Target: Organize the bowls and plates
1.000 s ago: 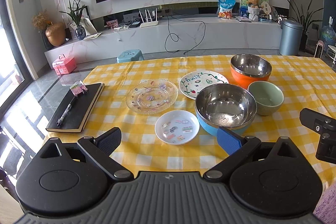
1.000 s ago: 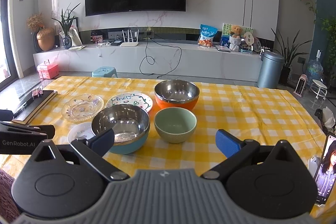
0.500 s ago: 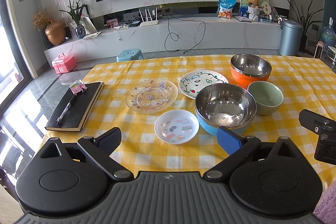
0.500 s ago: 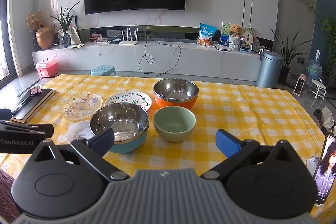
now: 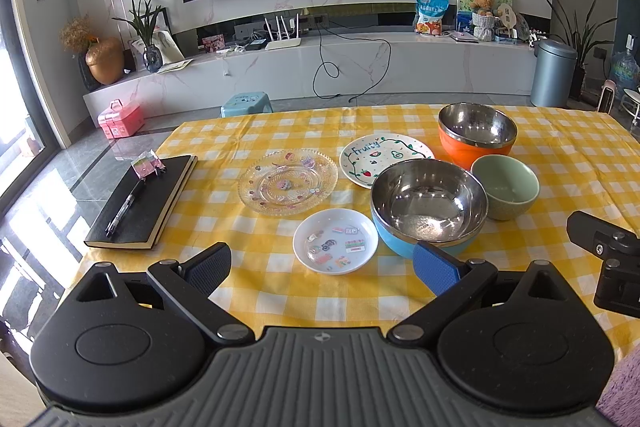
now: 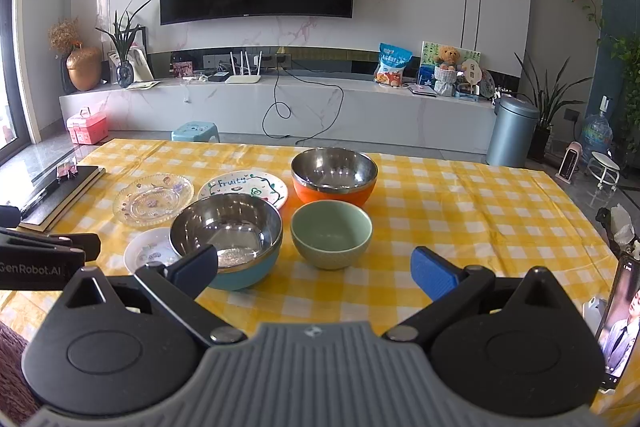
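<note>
Two handheld grippers hover at the near edge of a desk [image 5: 560, 163] w/ a yellow-and-white checked cloth. Left gripper [image 5: 322, 263]: jaws spread wide, holding nothing. Right gripper [image 6: 314, 267]: jaws also spread wide, nothing between them.

Dishes sit in a loose cluster at desk centre. From the left wrist view: small white plate [image 5: 335, 241] w/ stickers at 12 o'clock, nearest the left gripper. Blue steel-lined bowl [image 5: 429, 205] just beside it at 1 o'clock. Clear glass plate [image 5: 288, 182] behind the white one, approx 11 o'clock. White "Fruity" plate [image 5: 386, 158] farther back at 12, partly hidden by the blue bowl's rim. Orange steel-lined bowl [image 5: 477, 131] at far 1 o'clock. Green bowl [image 5: 505, 191] at 2 o'clock, close to both the blue and orange bowls.

Black notebook [image 5: 142, 201] w/ a pen on top lies at 10 o'clock, at the desk's left edge.
</note>
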The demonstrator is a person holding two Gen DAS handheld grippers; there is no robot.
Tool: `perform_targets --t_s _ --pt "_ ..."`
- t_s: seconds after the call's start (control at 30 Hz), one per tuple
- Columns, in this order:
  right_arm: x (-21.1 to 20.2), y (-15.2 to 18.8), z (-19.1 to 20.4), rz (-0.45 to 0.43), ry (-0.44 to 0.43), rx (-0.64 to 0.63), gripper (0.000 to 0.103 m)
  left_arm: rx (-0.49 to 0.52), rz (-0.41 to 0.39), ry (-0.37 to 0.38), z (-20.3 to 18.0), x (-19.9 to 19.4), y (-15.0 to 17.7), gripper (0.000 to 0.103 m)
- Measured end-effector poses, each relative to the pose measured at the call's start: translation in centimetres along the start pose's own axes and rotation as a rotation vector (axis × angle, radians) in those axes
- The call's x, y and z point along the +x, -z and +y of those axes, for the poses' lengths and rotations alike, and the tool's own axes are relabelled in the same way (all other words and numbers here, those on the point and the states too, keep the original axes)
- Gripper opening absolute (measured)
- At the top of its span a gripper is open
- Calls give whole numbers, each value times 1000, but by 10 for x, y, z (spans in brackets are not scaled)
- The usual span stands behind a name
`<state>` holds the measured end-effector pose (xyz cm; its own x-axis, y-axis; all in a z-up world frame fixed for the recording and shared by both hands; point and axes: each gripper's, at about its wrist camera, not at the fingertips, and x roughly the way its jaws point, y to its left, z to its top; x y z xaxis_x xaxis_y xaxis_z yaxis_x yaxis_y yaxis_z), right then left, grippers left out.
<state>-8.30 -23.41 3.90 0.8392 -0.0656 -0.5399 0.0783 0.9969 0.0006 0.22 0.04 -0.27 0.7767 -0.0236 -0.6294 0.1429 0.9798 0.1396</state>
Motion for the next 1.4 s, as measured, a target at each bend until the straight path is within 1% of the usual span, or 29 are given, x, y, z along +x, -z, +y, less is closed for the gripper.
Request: perform_targets --t_s 1.23,1.4 --pt "1 4 0 11 6 -14 100 -4 6 4 -1 4 5 103" --pt "4 2 2 49 6 -37 100 48 -13 -24 -14 -7 6 103"
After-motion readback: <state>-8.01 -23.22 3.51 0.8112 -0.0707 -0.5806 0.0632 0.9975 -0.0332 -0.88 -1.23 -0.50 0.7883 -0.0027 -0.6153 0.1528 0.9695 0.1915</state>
